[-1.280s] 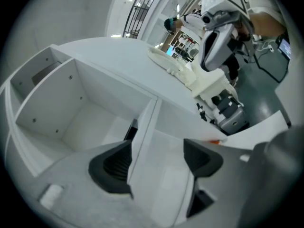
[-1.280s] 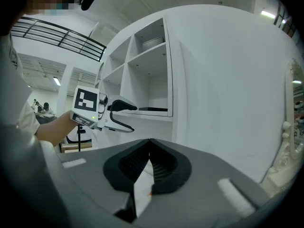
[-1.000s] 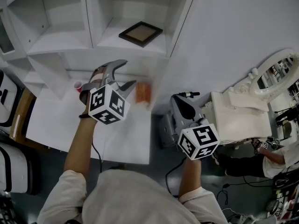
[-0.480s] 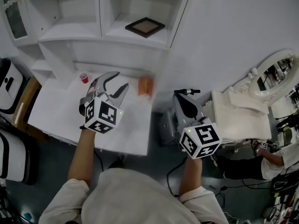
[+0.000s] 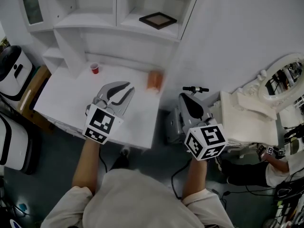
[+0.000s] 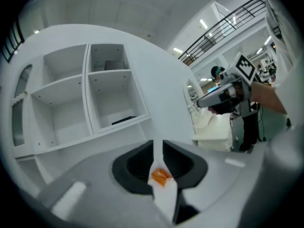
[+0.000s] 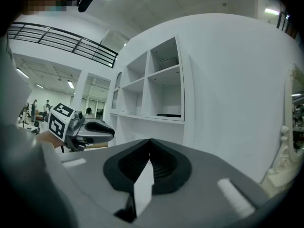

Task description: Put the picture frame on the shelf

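Left gripper [image 5: 127, 88] drawn back from shelf [image 5: 124, 26], jaws just closing, narrowly apart, empty, right gripper [image 7: 149, 141] jaws together, frame [image 5: 158, 20] on shelf.

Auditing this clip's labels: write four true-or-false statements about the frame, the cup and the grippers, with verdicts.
1. The picture frame lies flat in a compartment of the shelf. True.
2. The left gripper holds the frame. False: its jaws, which have just been closing, stand nearly together with nothing between them.
3. A red cup stands on the white table. True.
4. The right gripper hangs over the table. False: it is beyond the table's right edge, jaws shut and empty.
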`<state>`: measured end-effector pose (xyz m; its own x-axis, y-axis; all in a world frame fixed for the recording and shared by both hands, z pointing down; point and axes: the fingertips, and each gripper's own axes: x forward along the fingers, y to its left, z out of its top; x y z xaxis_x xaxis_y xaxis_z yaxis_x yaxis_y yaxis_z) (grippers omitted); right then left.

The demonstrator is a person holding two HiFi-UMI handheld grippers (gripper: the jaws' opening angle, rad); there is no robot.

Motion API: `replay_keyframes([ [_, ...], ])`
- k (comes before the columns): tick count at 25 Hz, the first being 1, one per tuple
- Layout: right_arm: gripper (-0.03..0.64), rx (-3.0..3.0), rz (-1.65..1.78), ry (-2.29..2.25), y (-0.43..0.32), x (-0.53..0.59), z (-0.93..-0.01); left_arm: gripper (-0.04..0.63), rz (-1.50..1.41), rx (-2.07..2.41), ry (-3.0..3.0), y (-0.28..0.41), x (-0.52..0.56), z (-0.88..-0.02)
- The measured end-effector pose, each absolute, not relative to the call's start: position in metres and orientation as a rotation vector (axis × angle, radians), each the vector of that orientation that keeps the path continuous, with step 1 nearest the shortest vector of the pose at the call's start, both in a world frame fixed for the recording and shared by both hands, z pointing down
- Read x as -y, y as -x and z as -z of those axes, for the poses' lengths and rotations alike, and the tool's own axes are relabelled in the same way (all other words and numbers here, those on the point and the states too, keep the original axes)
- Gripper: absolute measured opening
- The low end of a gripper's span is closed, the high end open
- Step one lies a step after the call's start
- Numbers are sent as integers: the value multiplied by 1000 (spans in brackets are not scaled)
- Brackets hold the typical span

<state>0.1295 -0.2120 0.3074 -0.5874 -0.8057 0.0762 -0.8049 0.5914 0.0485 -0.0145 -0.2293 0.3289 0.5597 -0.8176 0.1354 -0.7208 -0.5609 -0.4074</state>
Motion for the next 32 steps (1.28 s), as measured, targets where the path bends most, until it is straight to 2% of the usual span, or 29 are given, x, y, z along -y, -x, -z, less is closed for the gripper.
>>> replay_keyframes([
  [7,6,2752,49,-1333,-120,189,-304,5,355,-1332,2480,29,194,-315],
  [32,6,2756,172,-1284,-107,137,-288,5,231,-1456,2417,40,132,-291],
])
